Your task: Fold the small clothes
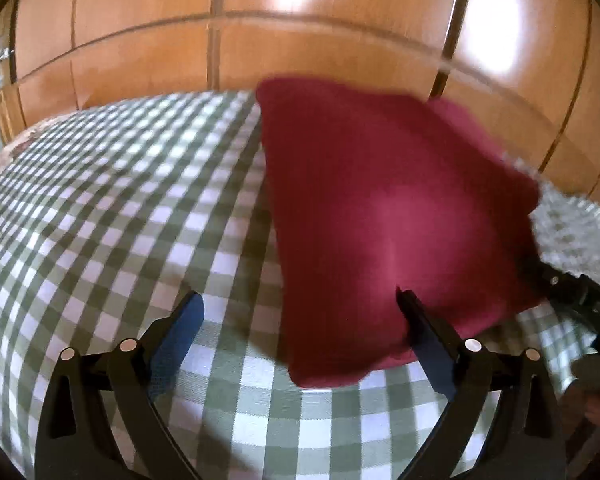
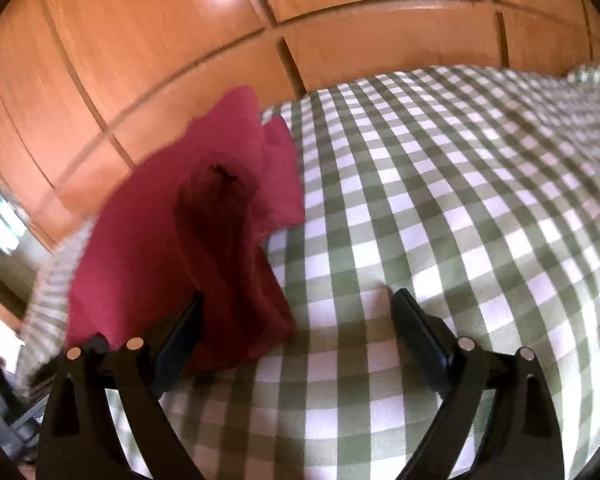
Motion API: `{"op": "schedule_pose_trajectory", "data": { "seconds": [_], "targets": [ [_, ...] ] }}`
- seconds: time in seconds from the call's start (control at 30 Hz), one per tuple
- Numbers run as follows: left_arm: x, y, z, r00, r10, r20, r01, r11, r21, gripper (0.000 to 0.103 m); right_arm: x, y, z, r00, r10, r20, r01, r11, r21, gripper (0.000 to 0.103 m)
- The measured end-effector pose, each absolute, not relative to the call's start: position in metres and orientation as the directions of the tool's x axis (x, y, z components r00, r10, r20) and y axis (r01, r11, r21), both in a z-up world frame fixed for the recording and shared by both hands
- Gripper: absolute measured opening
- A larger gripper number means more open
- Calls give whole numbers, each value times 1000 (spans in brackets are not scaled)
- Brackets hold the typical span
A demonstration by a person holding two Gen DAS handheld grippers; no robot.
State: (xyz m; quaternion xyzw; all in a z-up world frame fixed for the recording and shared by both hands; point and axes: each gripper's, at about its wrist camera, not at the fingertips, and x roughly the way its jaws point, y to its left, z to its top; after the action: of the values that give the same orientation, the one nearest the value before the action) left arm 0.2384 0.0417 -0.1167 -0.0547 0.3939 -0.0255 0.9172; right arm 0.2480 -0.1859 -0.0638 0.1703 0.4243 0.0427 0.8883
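Observation:
A dark red small garment point(image 1: 388, 216) lies on the green-and-white checked bed cover point(image 1: 120, 208), blurred by motion. In the left wrist view it is right of centre, and my left gripper point(image 1: 300, 304) is open, its right finger against the cloth's near edge. In the right wrist view the red garment point(image 2: 172, 232) is bunched up at the left, with a dark fold in its middle. My right gripper point(image 2: 296, 300) is open, its left finger beside the cloth's near corner. The right gripper's body also shows in the left wrist view point(image 1: 580, 312) at the far right.
A glossy orange wooden wardrobe point(image 1: 300, 32) stands right behind the bed and fills the top of both views point(image 2: 180, 40). The checked cover point(image 2: 460, 200) stretches to the right in the right wrist view. The bed's edge drops off at the far left point(image 2: 48, 280).

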Motion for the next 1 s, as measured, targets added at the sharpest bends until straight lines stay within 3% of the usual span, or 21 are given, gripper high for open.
{"op": "schedule_pose_trajectory", "data": {
  "seconds": [0.27,0.63,0.8,0.93,1.0],
  "targets": [
    [226,48,-107,725,-96,-682,-1,990,-140,100,239,-180,-58,658,177,-732,74,952,296,101],
    [179,46,-74,850,88,-519,-106,994,-6,100,195,-168,-27,781,126,-612,44,966,255,101],
    [167,50,-70,859,130,-495,-137,990,22,100,176,-151,-13,831,88,-549,18,983,184,101],
    [144,54,-54,915,217,-339,-230,973,3,100,165,-138,-3,857,70,-511,-8,992,123,101],
    [132,58,-47,944,259,-206,-273,961,-40,100,164,-131,2,871,55,-489,-8,995,98,101]
  ]
}}
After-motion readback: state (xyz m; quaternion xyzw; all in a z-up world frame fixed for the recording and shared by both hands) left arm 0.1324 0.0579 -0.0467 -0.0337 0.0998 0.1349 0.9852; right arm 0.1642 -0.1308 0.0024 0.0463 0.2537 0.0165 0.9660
